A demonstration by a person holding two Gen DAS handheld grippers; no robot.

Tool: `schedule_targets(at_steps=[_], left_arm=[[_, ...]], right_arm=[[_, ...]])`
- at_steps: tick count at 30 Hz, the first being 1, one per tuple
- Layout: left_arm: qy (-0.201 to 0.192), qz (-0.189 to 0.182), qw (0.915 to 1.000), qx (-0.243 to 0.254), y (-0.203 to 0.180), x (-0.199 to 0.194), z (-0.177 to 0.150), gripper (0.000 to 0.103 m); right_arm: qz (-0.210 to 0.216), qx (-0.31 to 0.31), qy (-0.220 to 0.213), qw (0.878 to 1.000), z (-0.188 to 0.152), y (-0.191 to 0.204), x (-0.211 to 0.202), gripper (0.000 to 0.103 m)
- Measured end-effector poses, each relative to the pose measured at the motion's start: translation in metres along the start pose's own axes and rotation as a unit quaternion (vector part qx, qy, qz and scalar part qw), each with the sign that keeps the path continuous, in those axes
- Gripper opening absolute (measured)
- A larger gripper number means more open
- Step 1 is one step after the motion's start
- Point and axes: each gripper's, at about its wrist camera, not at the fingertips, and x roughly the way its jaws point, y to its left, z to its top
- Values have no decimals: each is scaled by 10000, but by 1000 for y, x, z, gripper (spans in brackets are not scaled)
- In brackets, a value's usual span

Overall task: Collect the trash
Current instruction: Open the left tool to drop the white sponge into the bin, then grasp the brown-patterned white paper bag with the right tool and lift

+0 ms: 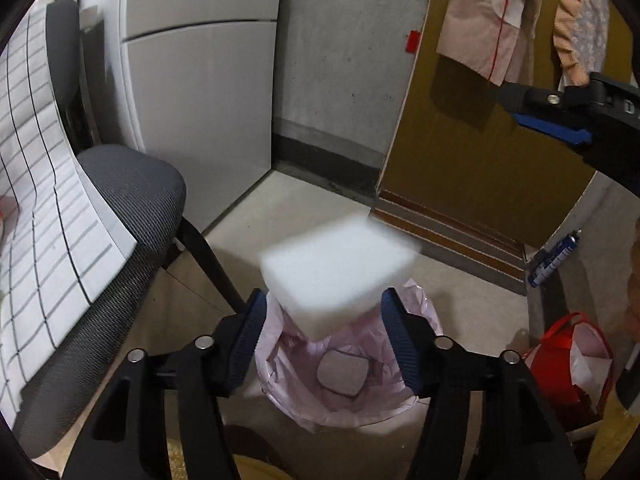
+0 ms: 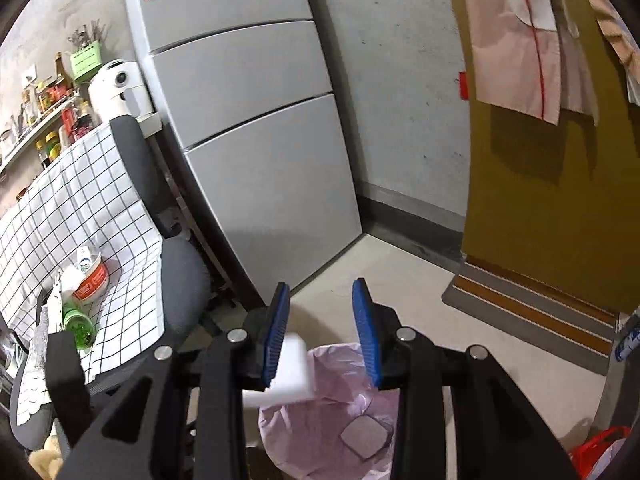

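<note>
A white foam block (image 1: 340, 272) is blurred and free in the air between the spread blue fingers of my left gripper (image 1: 324, 320), above a bin with a pink liner (image 1: 420, 400). The block touches neither finger. It also shows in the right wrist view (image 2: 292, 376), over the bin's pink liner (image 2: 332, 440). A grey square piece (image 1: 342, 372) lies at the bin's bottom. My right gripper (image 2: 322, 328) is open and empty above the bin; it also shows in the left wrist view (image 1: 552, 120). A crushed paper cup (image 2: 90, 276) and a green bottle (image 2: 80, 324) lie on the checked cloth.
A grey office chair (image 1: 132, 184) draped with a checked cloth (image 1: 36, 184) stands left of the bin. A grey fridge (image 2: 256, 152) is behind it. A red bag (image 1: 568, 364) sits right of the bin. An ochre door (image 1: 472, 152) carries hanging clothes.
</note>
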Motion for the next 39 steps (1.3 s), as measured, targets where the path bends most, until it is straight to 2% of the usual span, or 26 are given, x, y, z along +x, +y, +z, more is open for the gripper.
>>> schedule_targets(at_steps=[5,9,11,14,19,22,25,29,30,33,36,39], left_arm=[[46,238,9993,-272,20,-12,-6,61],[-31,757,9955,-570,48,-39,-16,61],[-54,996,9918,-795,65,-56,-26,62],[-74,1302,9849,-1135,92,-80,-41,63],[-176,1734,9698,-1706,131,-123,-68,63],[-253,2014,9576,-2043,154,-151,-84,63],[-344,2253,9438,-2393,177,-179,-100,65],[-474,2725,9201,-2773,209,-217,-118,65],[-497,2912,9105,-2893,219,-228,-123,65],[-570,3257,8910,-3112,242,-251,-136,65],[-582,3527,8736,-3303,260,-266,-145,65],[-593,3630,8638,-3442,273,-276,-156,65]], right_arm=[[25,30,4,10000,-1,2,0,32],[273,-105,78,9995,-2,21,3,32],[523,-173,255,9982,-5,37,10,32],[633,-285,453,9966,-10,59,19,32],[1011,-706,714,9898,-19,109,26,32],[1329,-1008,865,9822,-26,145,28,32],[1765,-1355,1044,9693,-33,186,31,38],[2372,-2018,1112,9437,-43,255,36,44],[2468,-2128,1098,9390,-44,269,37,46],[2865,-2366,1122,9216,-47,315,50,52],[3080,-2491,1141,9111,-47,354,68,53],[3161,-2548,1244,9053,-48,386,94,51]])
